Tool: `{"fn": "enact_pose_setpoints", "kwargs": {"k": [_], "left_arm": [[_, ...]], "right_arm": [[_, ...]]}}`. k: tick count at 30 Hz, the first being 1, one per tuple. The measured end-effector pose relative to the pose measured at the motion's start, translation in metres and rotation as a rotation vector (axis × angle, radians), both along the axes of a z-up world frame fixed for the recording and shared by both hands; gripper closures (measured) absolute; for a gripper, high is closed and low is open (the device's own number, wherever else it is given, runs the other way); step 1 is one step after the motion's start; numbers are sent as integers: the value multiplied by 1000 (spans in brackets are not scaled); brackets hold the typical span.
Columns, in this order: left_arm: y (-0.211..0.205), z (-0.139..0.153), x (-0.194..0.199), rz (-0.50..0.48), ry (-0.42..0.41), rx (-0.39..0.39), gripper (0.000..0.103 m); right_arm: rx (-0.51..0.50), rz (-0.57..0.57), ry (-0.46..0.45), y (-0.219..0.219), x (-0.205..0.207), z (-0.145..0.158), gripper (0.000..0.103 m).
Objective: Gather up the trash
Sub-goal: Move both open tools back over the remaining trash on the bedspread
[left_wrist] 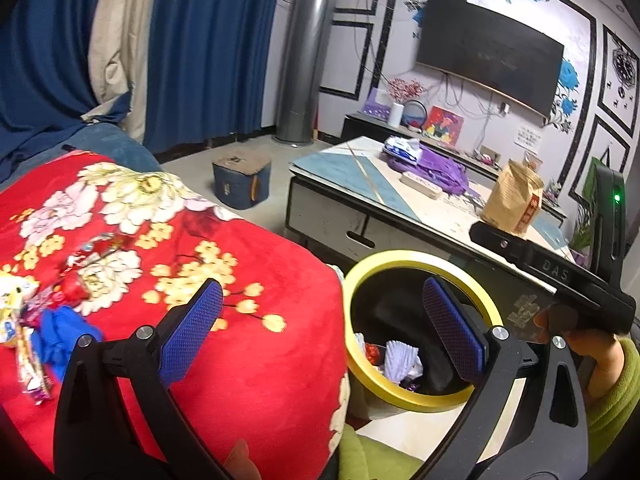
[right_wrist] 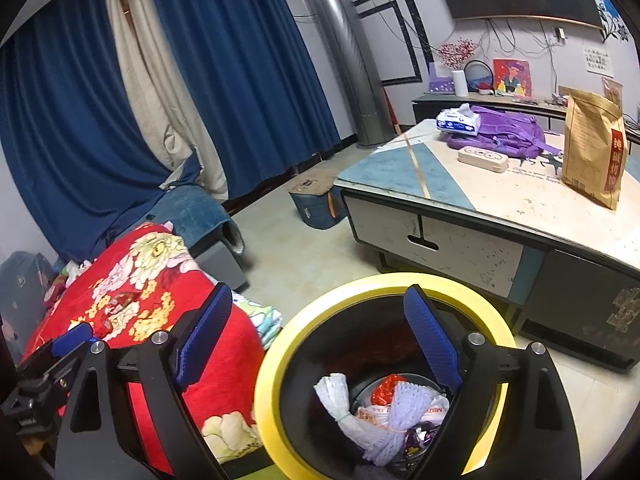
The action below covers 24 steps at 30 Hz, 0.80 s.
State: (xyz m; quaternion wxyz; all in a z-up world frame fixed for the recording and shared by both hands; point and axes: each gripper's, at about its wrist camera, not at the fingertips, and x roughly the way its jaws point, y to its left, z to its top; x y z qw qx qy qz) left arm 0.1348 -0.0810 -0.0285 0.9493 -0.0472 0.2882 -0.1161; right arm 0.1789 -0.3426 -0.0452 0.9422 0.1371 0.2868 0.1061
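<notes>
My left gripper (left_wrist: 320, 320) is open with nothing between its blue pads (left_wrist: 192, 328). It hangs over the edge of a red floral blanket (left_wrist: 260, 360). Several wrappers (left_wrist: 24, 344), a blue crumpled scrap (left_wrist: 60, 336) and a red wrapper (left_wrist: 96, 252) lie on the blanket to its left. A black bin with a yellow rim (left_wrist: 400, 258) stands beside the blanket. My right gripper (right_wrist: 320, 332) is wide open and empty above that bin's yellow rim (right_wrist: 276, 360). Inside lie white foam netting (right_wrist: 384, 424) and a red wrapper (right_wrist: 384, 388).
A low coffee table (right_wrist: 500, 200) stands behind the bin with a purple backpack (right_wrist: 504, 132), a tissue pack (right_wrist: 458, 120) and a brown paper bag (right_wrist: 592, 144). A blue stool (left_wrist: 240, 180) sits on the floor. Blue curtains (right_wrist: 240, 60) hang behind it.
</notes>
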Motion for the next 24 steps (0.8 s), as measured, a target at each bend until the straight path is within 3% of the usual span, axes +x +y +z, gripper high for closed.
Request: {"fn": "enact_pose_setpoints", "kwargs": {"k": [24], "left_arm": [[72, 37, -31, 174, -98, -52, 11]], "right_arm": [[-16, 123, -81, 53, -31, 36, 13]]}}
